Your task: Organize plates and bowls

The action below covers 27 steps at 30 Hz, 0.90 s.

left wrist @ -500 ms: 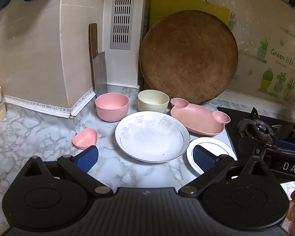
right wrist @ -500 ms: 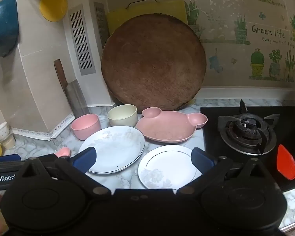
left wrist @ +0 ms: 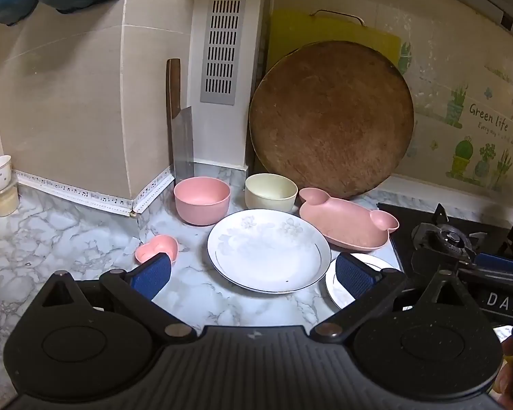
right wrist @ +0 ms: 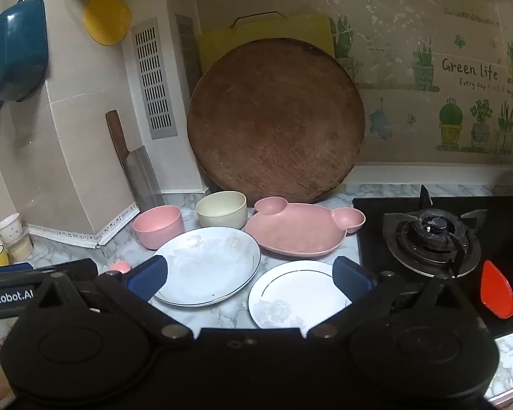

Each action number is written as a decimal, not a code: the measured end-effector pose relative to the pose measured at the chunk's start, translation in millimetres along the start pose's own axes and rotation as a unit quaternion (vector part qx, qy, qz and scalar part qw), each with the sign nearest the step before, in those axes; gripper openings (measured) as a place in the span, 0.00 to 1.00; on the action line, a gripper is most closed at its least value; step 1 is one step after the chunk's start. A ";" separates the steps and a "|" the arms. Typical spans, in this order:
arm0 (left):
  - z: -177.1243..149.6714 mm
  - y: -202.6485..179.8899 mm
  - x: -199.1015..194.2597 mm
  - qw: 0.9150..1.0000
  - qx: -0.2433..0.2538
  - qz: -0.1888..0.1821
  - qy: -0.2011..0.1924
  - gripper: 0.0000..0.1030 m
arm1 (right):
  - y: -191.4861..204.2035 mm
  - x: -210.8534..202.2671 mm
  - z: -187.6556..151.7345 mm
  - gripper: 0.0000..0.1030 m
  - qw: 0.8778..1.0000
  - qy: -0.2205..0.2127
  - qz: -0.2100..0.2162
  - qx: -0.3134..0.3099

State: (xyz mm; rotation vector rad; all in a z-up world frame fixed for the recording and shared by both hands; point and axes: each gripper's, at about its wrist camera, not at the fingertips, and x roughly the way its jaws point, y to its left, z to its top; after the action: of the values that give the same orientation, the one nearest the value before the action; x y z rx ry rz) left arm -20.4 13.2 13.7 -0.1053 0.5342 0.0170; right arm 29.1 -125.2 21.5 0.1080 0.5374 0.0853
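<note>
Nothing's stacked yet, everything's sitting loose on the marble counter (left wrist: 51, 239). The big white plate (left wrist: 268, 251) is lying dead ahead of the left gripper (left wrist: 253, 273), the small white plate (right wrist: 299, 294) is sitting right between the right gripper (right wrist: 249, 278) fingers, so right's nearer that one. Behind them the pink bear plate (right wrist: 301, 232), pink bowl (left wrist: 201, 203), cream bowl (left wrist: 271, 191), and the heart dish (left wrist: 156, 247) off left. Both grippers are hovering level, spread wide and holding nothing.

Marble counter (left wrist: 51, 239), beige tiled wall (left wrist: 68, 102)
</note>
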 end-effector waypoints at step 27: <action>-10.8 -3.3 -3.2 0.999 -0.004 0.003 0.032 1.00 | -2.0 -13.8 -2.9 1.00 1.000 0.017 -0.008 -0.006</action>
State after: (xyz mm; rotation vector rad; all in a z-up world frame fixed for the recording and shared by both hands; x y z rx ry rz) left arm -28.5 8.8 6.4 -0.1130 0.5981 0.0228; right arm 15.9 -128.5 25.8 0.0907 0.5718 0.0739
